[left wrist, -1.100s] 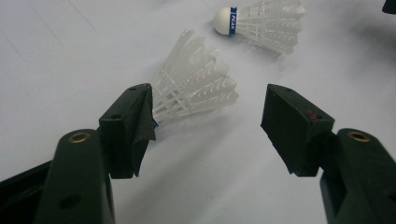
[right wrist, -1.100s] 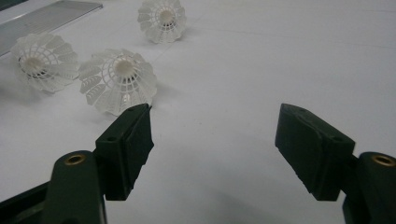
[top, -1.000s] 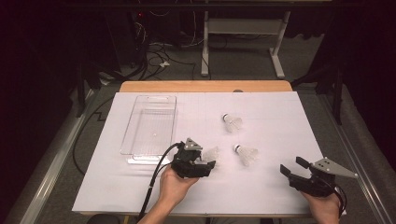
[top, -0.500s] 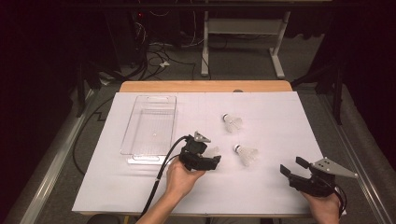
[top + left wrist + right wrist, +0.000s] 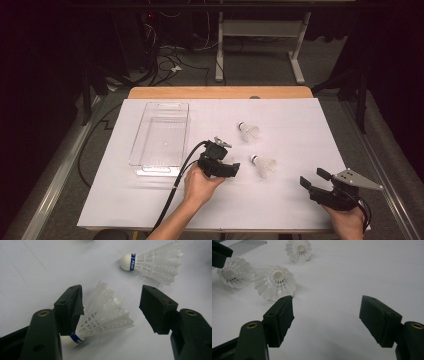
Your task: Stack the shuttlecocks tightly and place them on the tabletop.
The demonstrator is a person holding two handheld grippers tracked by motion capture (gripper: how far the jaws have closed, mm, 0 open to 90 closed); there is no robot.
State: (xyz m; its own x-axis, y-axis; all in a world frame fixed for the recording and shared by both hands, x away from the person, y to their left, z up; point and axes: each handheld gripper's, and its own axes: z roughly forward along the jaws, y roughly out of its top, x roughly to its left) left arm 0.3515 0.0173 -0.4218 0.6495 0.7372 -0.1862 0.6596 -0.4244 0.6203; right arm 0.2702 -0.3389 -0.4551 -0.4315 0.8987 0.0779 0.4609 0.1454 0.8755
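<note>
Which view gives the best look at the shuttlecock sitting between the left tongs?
The left gripper view: the shuttlecock lies close up between the open left tongs, its blue band and skirt plain, one jaw beside it. The high view has it mostly hidden behind those tongs. The right gripper view shows its skirt end-on at the far left.

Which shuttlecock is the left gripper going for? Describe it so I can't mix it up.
On the white table sheet, right of the clear tray, find the left gripper. The shuttlecock lies between its open jaws, cork toward the camera. The other two shuttlecocks lie farther right, free of either gripper.
</note>
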